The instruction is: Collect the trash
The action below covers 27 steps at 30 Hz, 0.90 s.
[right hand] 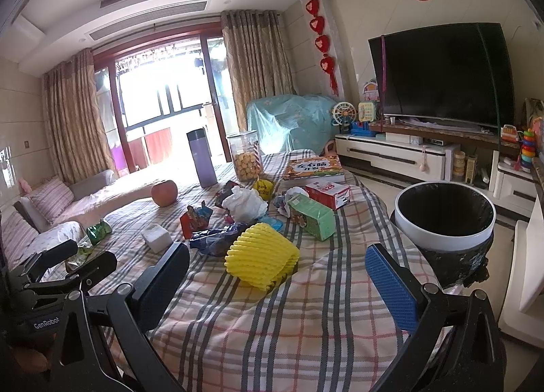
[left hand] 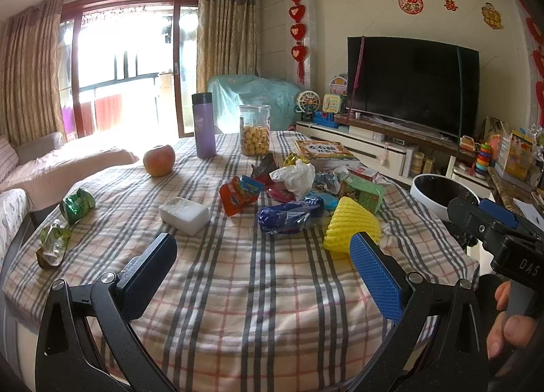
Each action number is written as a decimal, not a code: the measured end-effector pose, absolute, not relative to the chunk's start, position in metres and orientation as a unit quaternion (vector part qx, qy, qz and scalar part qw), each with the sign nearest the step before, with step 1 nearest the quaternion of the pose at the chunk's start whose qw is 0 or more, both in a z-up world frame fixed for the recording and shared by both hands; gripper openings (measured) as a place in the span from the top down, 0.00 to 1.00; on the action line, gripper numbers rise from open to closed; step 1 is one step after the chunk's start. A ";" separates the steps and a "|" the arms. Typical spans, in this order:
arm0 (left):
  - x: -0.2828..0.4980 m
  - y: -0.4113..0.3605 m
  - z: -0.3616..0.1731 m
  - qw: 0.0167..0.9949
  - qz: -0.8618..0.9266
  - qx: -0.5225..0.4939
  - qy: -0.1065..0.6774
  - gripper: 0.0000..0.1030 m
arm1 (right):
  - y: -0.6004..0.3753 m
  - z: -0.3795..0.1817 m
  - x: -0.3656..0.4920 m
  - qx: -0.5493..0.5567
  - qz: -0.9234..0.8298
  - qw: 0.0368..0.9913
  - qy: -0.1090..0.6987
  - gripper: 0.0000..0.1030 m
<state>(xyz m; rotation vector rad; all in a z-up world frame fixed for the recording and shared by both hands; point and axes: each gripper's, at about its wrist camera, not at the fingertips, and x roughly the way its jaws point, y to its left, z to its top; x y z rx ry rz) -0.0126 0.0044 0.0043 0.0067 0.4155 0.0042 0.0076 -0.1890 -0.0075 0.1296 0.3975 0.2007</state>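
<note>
Woven plaid cloth [left hand: 258,290] under glossy plastic wrappers [left hand: 289,215] and ribbed yellow foam netting [right hand: 261,256]

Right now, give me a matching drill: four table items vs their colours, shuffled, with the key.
Items:
1. foam fruit net
2. thermos
3. crumpled tissue
4. carton

Colours:
A. white
B. green
C. yellow
D. purple

Pairs: 1-C, 2-D, 3-A, 4-B
</note>
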 end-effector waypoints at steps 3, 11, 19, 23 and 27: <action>-0.012 0.004 0.003 0.978 0.001 0.004 0.208 0.00 | -0.189 -0.008 0.008 0.064 0.100 0.973 0.198 0.00; -0.004 0.008 -0.004 0.976 -0.004 0.000 0.218 0.00 | -0.187 -0.012 0.012 0.060 0.102 0.971 0.209 0.00; 0.016 0.017 -0.015 0.971 -0.008 0.009 0.239 0.00 | -0.186 -0.023 0.028 0.059 0.112 0.964 0.235 0.00; 0.036 0.023 -0.024 0.966 -0.017 0.014 0.258 0.00 | -0.185 -0.032 0.043 0.054 0.117 0.958 0.255 0.00; 0.053 0.027 -0.030 0.962 -0.026 0.022 0.269 0.00 | -0.181 -0.041 0.062 0.050 0.128 0.950 0.279 0.00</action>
